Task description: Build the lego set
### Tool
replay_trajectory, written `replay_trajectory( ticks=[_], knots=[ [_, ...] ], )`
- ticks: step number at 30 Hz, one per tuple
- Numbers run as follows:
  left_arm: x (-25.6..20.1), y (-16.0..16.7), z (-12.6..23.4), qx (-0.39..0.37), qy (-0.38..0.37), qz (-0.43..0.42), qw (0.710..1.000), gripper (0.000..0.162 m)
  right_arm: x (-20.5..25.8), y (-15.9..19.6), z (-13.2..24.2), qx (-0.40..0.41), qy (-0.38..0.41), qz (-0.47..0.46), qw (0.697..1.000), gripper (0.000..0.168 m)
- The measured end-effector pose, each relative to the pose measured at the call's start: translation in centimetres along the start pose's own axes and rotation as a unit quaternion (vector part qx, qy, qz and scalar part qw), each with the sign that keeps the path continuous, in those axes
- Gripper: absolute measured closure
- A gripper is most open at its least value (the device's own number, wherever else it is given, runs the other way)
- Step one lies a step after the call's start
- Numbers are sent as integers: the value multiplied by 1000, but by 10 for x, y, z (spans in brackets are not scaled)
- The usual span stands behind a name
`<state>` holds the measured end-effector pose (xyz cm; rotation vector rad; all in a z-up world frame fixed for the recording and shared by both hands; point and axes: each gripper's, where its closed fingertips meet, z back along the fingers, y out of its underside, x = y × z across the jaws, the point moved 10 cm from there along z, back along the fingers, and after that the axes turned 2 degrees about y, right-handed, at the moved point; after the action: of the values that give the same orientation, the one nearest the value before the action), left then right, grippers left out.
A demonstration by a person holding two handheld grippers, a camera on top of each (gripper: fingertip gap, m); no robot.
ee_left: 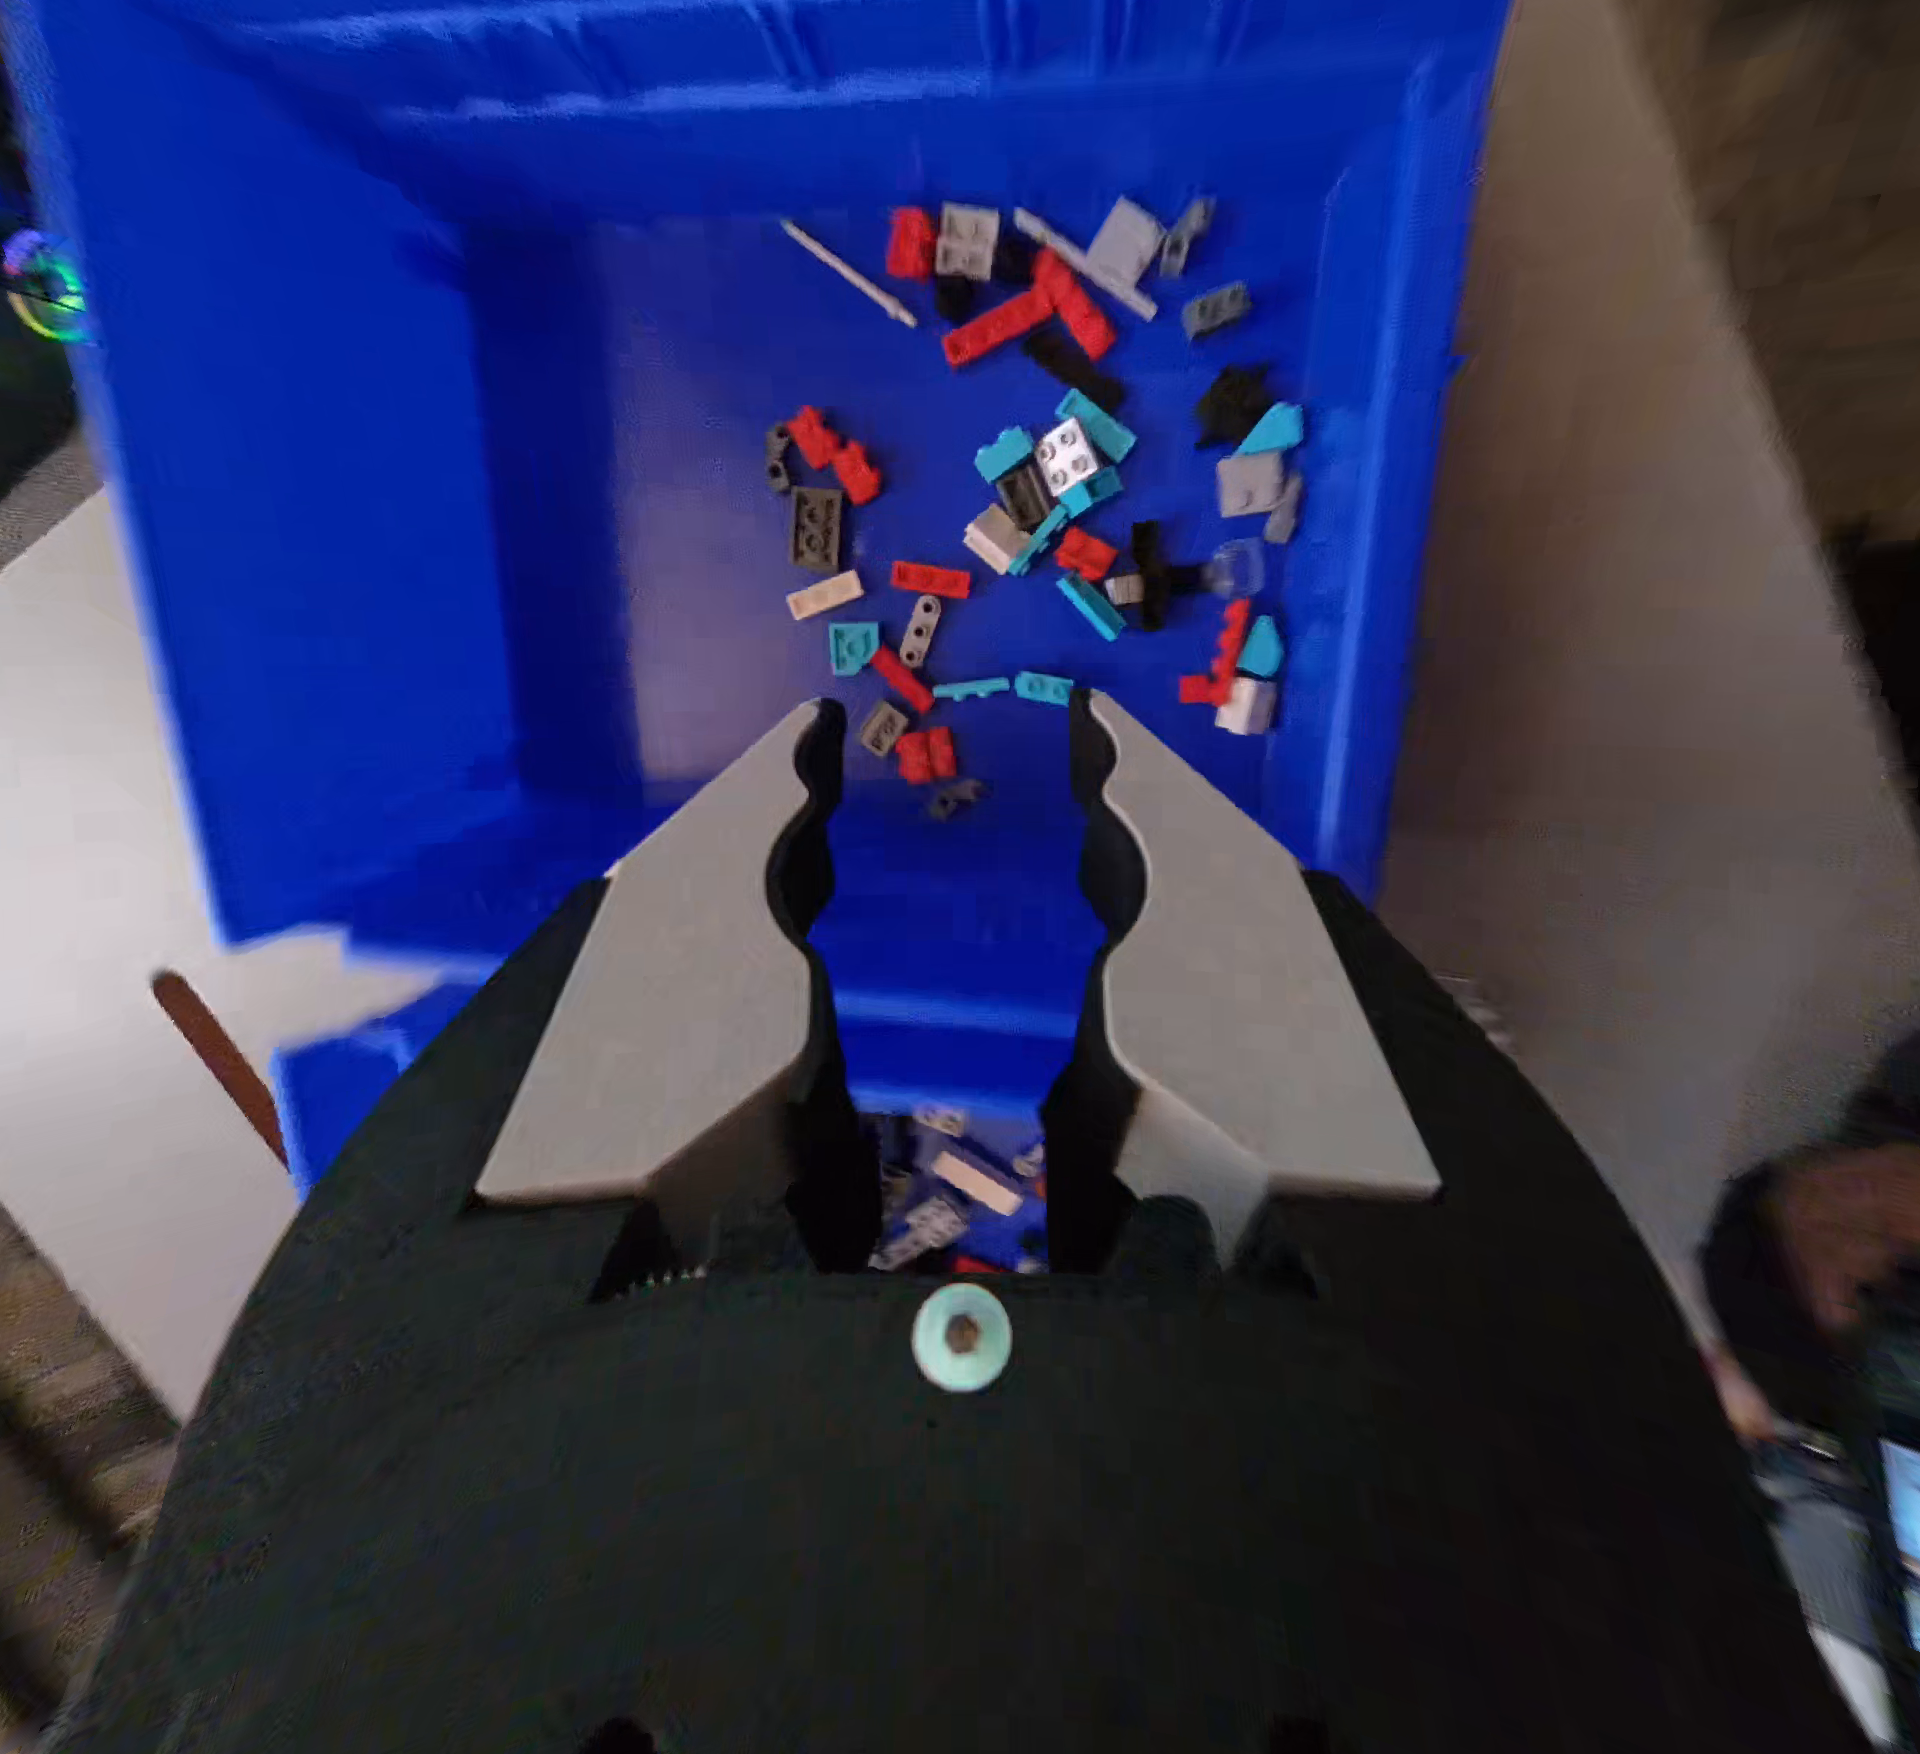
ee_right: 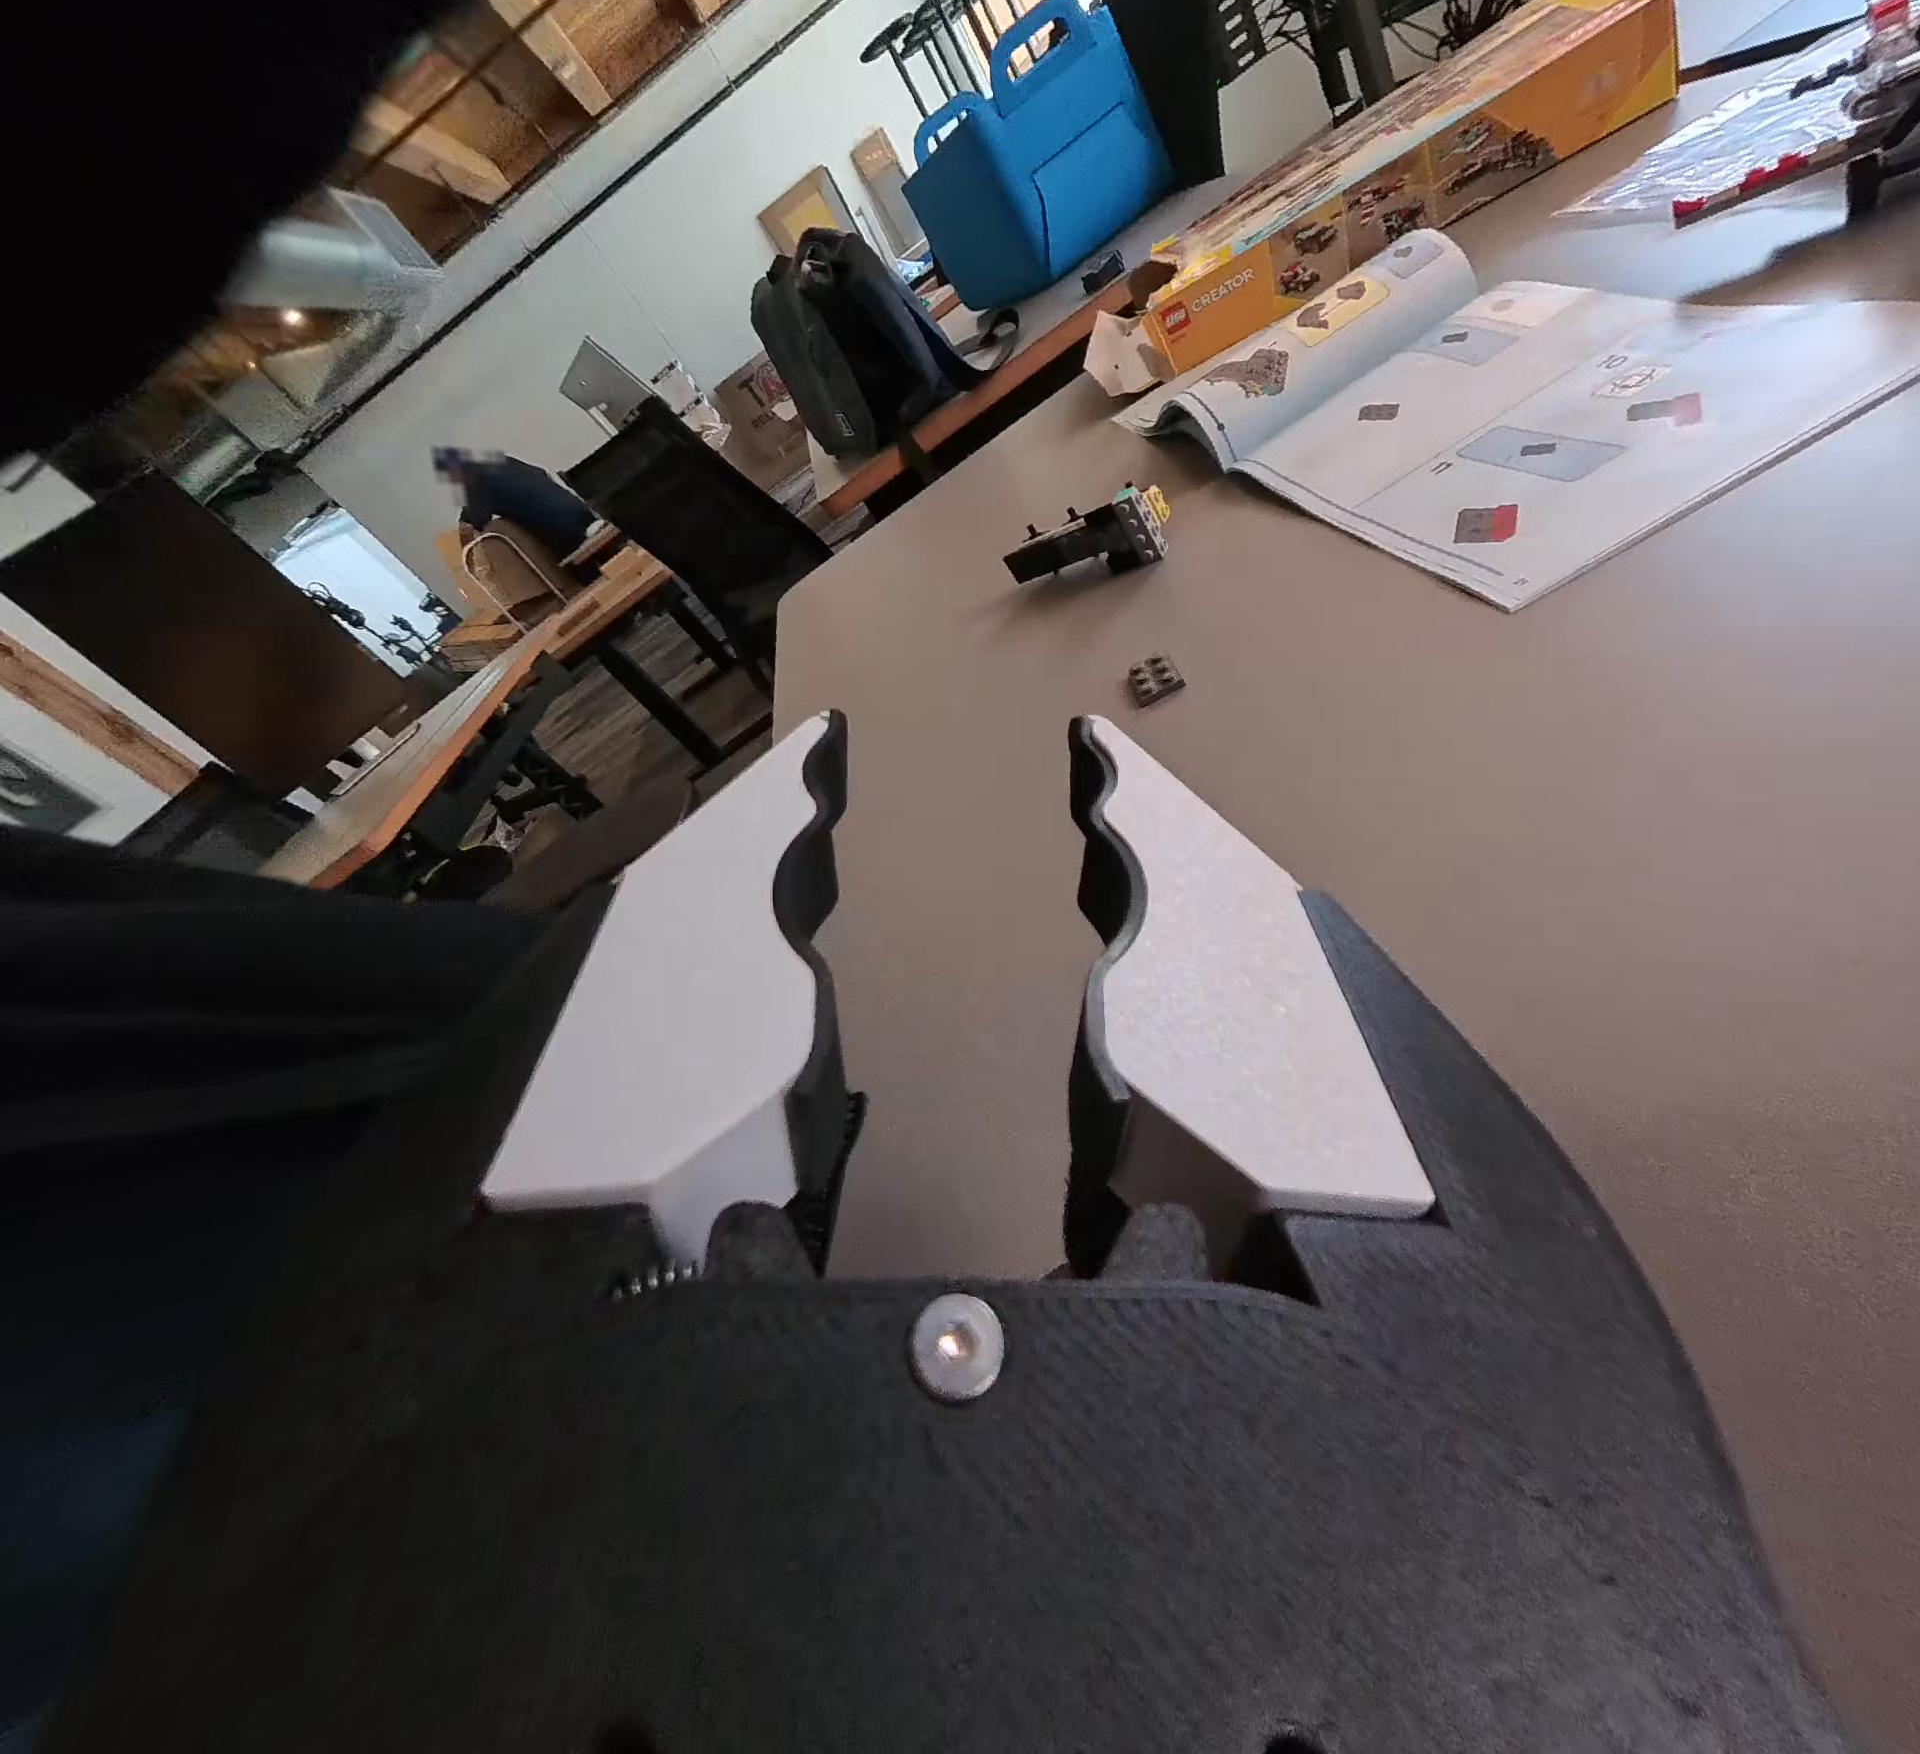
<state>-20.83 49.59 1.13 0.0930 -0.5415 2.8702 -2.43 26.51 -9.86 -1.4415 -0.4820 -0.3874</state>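
My left gripper (ee_left: 954,705) is open and empty, hovering over a blue bin (ee_left: 312,457) whose floor holds several loose red, teal, grey and black lego pieces (ee_left: 1039,499). A small red piece (ee_left: 925,755) and a grey piece (ee_left: 883,728) lie just past the fingertips. My right gripper (ee_right: 956,728) is open and empty, low over the grey table (ee_right: 1455,873). Ahead of it lie a small dark grey plate (ee_right: 1155,681) and a partly built black lego assembly (ee_right: 1091,538). The open instruction booklet (ee_right: 1507,416) lies farther right.
A yellow lego box (ee_right: 1403,187) lies behind the booklet. A plastic bag with more pieces (ee_right: 1766,146) lies at the far right. A blue felt tote (ee_right: 1039,156) and a dark bag (ee_right: 862,343) stand on another table beyond. A second bin compartment with pieces (ee_left: 956,1185) shows beneath the left gripper.
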Motion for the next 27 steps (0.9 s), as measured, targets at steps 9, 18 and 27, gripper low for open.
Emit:
replay_trajectory(
  ticks=[9, 18, 27],
  knots=[
    [7, -24, -104, 169, 44, -106, 979, 120, 8, 6, 18, -13, -17, -11, 1000, 125],
    [15, -20, -121, 188, 51, -97, 976, 124, 5, 4, 35, -37, -5, -24, 999, 125],
    [16, -21, -124, 185, 68, -83, 977, 137, 6, 6, 32, -22, 9, -16, 1000, 125]
  ],
)
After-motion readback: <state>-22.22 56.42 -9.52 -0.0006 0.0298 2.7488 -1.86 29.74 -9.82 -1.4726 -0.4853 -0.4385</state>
